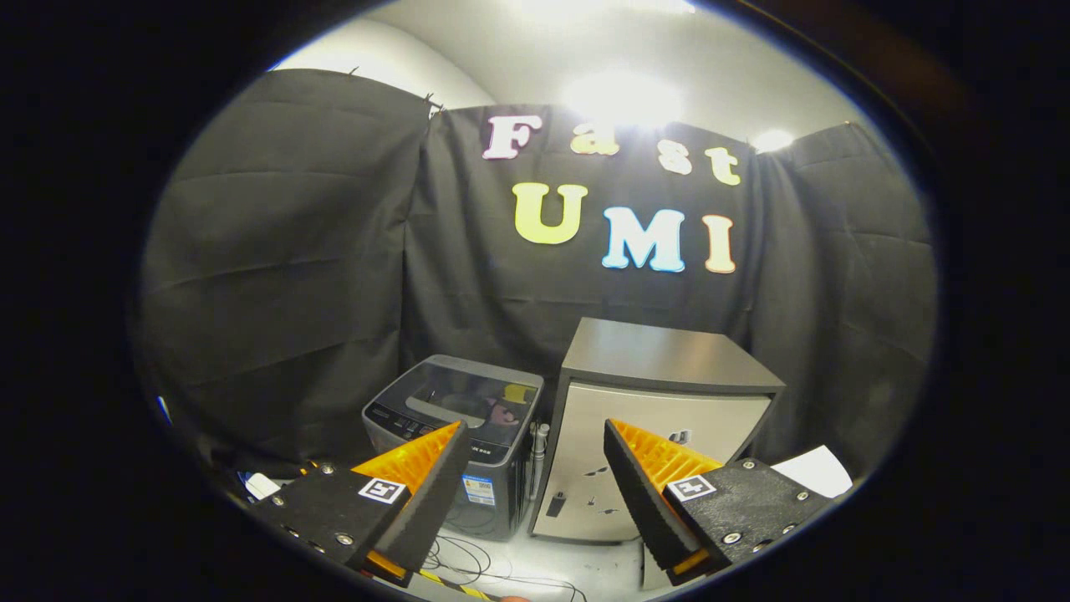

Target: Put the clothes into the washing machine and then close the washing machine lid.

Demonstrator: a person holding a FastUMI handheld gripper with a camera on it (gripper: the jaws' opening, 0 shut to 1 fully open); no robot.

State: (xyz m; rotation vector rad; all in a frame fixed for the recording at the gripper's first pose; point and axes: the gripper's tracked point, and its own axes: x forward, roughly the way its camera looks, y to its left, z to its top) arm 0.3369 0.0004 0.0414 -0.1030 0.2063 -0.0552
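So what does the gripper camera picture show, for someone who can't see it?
The gripper is open, holding nothing, and points at a small grey washing machine with its lid down, beyond the fingers. Right beside it stands a taller silver cabinet, and cables lie on the pale floor in front.
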